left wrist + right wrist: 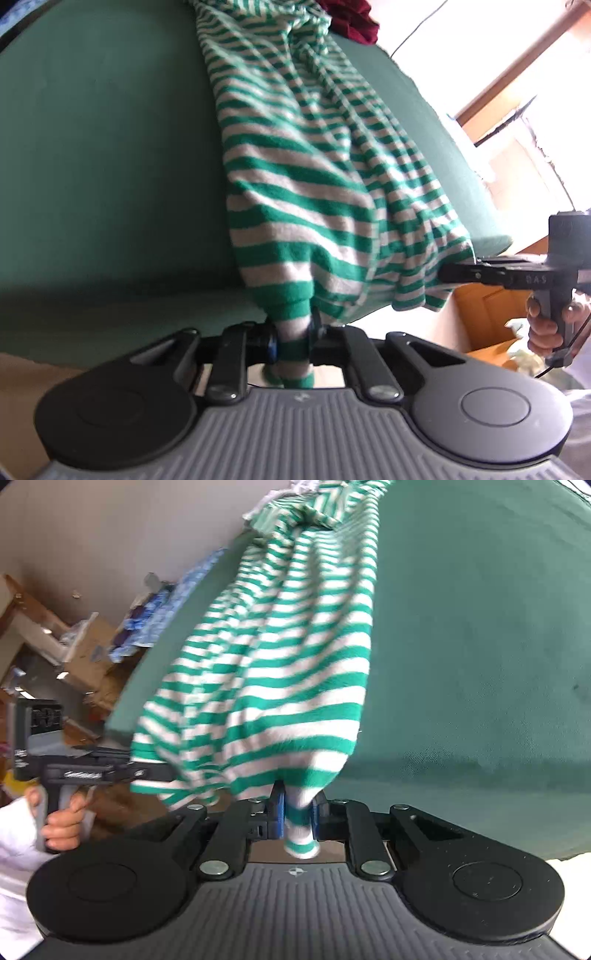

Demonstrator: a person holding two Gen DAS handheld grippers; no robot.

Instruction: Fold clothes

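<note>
The green-and-white striped garment hangs off the near edge of the green-covered table, its far end still bunched on the tabletop, its near hem pinched in both my tongs. My left gripper is clamped on one corner of the hem, a short striped tail poking out behind the pads. My right gripper bites the other corner between its blue pads, with a similar tail hanging below.

To either side of the garment the green cloth lies flat and bare, so there is wide room across the tabletop. The near table edge runs just beyond my fingertips in both views.

The left wrist view alone shows a dark red cloth heaped at the far end beyond the stripes, a bright window off to the right, and my right hand around its grey handle. The right wrist view alone shows cardboard boxes and a blue patterned bundle beside the table's left edge, and my left hand with a white sleeve.

The garment is a soft, fuzzy knit, gathered in long folds; the table cover is a smooth matte weave.
</note>
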